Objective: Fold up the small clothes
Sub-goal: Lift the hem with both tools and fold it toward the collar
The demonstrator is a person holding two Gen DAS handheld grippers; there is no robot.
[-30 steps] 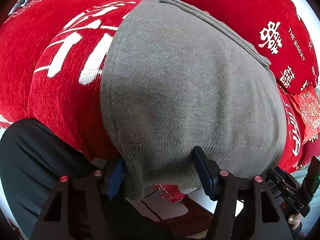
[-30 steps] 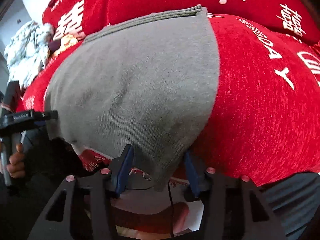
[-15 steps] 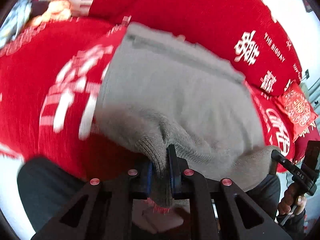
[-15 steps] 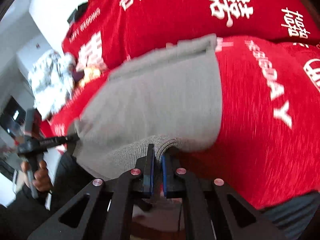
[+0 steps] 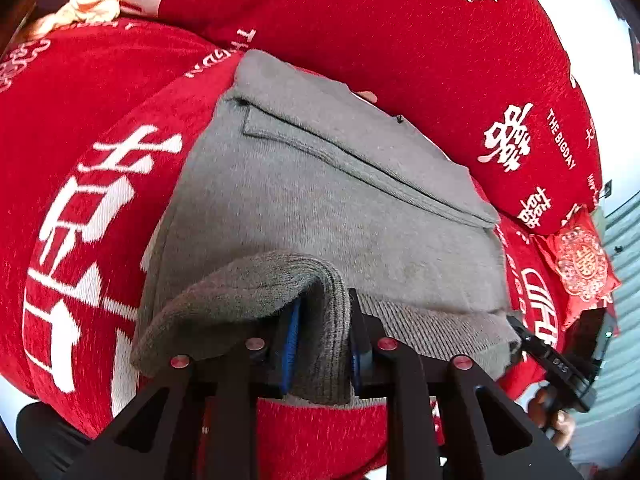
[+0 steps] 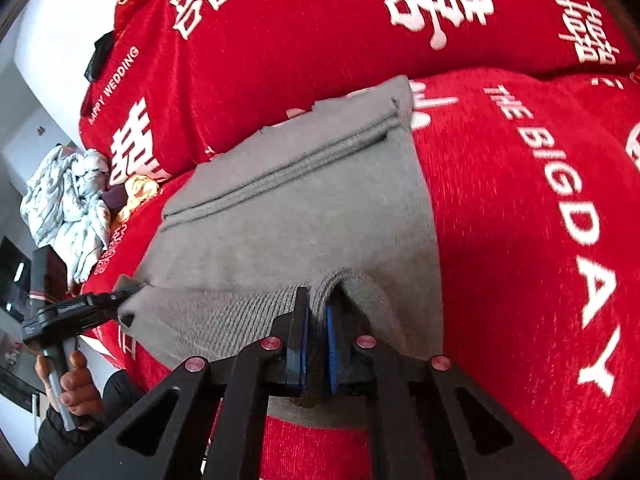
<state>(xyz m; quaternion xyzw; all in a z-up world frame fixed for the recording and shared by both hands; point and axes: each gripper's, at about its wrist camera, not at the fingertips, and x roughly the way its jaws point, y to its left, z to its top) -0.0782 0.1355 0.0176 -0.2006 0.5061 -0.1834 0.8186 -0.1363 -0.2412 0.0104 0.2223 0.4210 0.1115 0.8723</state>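
A: Starting at the left, what has the left gripper (image 5: 322, 336) got?

B: Its jaws have just been easing apart, yet the pads still pinch a thick bunch of ribbed hem on the grey knit garment (image 5: 320, 200), lifted off the red sofa cover (image 5: 100, 168).

A: And the garment itself?

B: It lies mostly flat on the seat, its far edge up against the red back cushion (image 6: 320, 40).

A: The right gripper (image 6: 316, 332)?

B: Clamped narrow on the hem's other corner, also raised.

A: So how far along?

B: Judging by this, the bottom edge is gripped and lifted; carrying it over to the far edge and flattening the fold remain
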